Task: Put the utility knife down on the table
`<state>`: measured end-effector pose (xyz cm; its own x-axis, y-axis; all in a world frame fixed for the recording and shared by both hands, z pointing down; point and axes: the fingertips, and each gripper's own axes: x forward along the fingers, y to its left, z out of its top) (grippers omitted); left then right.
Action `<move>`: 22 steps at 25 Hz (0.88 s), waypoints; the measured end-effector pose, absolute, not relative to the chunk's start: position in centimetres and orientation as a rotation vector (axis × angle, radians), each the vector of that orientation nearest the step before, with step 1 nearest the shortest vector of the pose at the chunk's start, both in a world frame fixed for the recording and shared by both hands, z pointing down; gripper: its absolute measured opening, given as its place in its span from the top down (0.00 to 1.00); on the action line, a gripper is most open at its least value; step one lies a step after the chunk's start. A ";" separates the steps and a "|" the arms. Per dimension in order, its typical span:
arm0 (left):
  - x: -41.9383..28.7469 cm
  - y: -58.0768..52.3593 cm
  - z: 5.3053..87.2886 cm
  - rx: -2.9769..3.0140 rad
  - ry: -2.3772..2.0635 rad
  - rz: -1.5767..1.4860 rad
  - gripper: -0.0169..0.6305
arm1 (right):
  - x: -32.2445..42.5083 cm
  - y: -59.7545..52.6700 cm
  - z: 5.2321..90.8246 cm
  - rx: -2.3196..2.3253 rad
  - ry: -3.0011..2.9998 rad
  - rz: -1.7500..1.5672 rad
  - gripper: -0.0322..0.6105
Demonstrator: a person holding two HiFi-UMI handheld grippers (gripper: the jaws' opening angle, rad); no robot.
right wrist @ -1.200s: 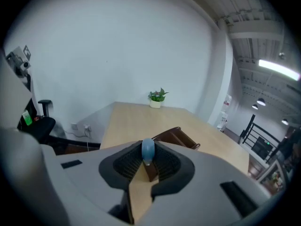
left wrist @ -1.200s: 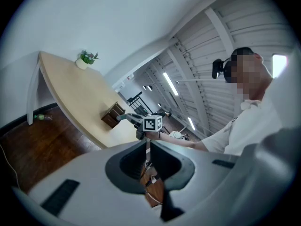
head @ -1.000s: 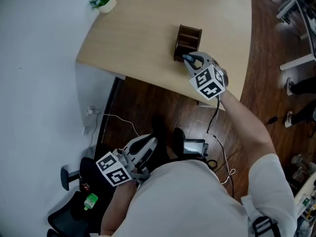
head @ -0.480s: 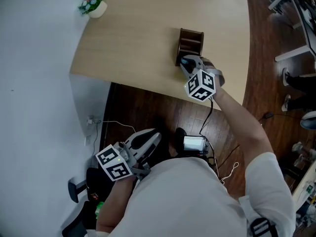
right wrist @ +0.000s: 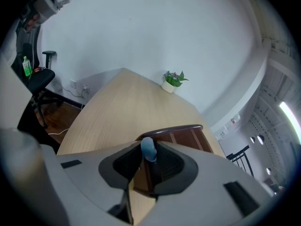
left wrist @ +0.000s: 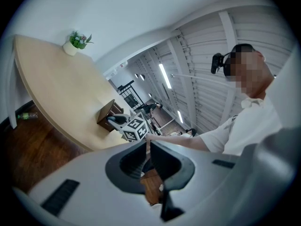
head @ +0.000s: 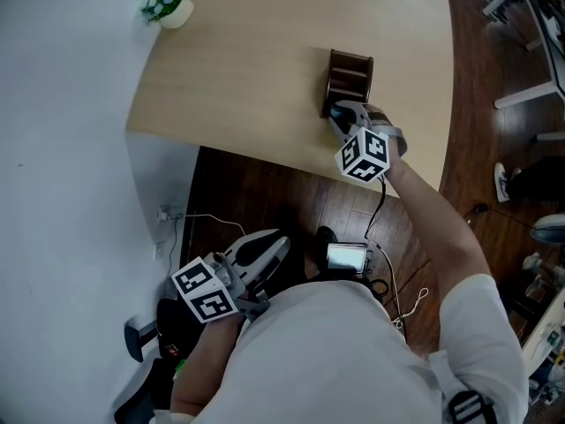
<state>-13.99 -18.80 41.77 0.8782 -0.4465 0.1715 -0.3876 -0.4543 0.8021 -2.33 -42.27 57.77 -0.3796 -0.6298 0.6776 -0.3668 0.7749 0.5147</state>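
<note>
Utility knife [right wrist: 148, 147] in half-closed right gripper [right wrist: 147, 157]

Utility knife [right wrist: 148, 152] in mid-air: we see only its rounded, pale-blue end, standing up between the jaws of the right gripper [head: 339, 113], which are closed on it. The rest of its body is hidden inside the jaws. We find it over the tan counter [head: 247, 69], at the 6 o'clock side of a brown wooden holder [head: 350, 76], toward the counter's 5 o'clock edge. Whether it touches the counter we cannot tell.
</note>
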 end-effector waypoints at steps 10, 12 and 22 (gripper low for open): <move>-13.5 -18.0 41.5 2.096 -0.601 -0.081 0.97 | -2.5 -42.0 57.4 0.765 -2.039 -0.308 0.76; -13.4 -17.7 41.1 2.099 -0.608 -0.086 0.97 | -2.3 -41.8 57.1 0.774 -2.042 -0.299 0.74; -13.7 -17.8 40.9 2.107 -0.635 -0.109 0.97 | -2.0 -40.9 55.8 0.802 -2.055 -0.303 0.70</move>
